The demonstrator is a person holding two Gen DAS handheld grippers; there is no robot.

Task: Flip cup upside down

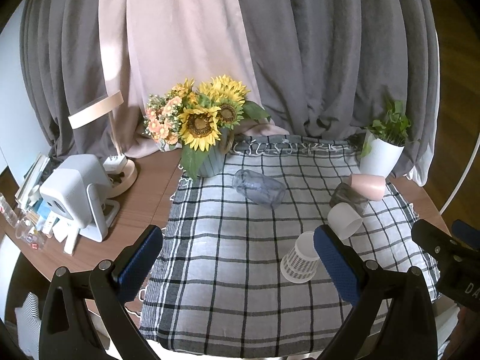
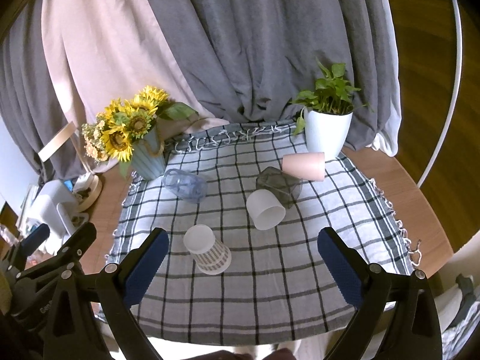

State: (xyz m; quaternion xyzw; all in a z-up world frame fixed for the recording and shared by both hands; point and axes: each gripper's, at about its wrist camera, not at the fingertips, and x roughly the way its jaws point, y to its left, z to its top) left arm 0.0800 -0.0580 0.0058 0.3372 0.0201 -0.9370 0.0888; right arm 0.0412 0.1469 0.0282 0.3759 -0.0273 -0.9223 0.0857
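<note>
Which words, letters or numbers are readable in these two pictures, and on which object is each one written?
"DA": white letters on the right gripper body, cut off by the left view's edge.
"Gen": white letters on the left gripper body in the right view, partly hidden.
Books and boxes beside the table: print too small to read.

i count five cups on the checked cloth (image 2: 270, 285): a patterned cup (image 2: 208, 252), a white cup (image 2: 265, 213), a grey cup (image 2: 279, 187), a pink cup (image 2: 304, 166) and a blue cup (image 2: 184, 186). behind them are two pots, the sunflower pot (image 2: 148, 157) and the plant pot (image 2: 327, 133). off to the side i see one lamp (image 1: 117, 162) and one white device (image 1: 78, 198).
</note>
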